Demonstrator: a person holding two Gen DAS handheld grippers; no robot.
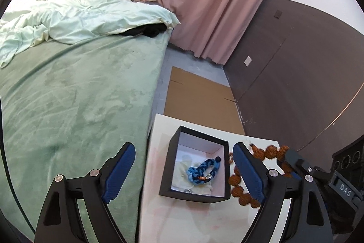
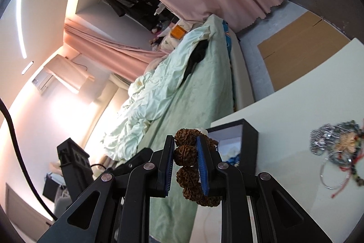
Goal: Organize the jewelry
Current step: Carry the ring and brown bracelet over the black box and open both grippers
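Holding the brown bead bracelet (image 2: pixel 187 157) pinched in my right gripper (image 2: pixel 186 157), I keep it raised just right of the black box (image 1: pixel 169 165), ready, I judge, to drop it in. My left gripper (image 1: pixel 184 174) stands wide and empty, straddling the box. Inside lies a blue braided band (image 1: pixel 201 169). Farther right on the white table (image 2: pixel 295 111) waits a silvery jewelry tangle (image 2: pixel 334 140).
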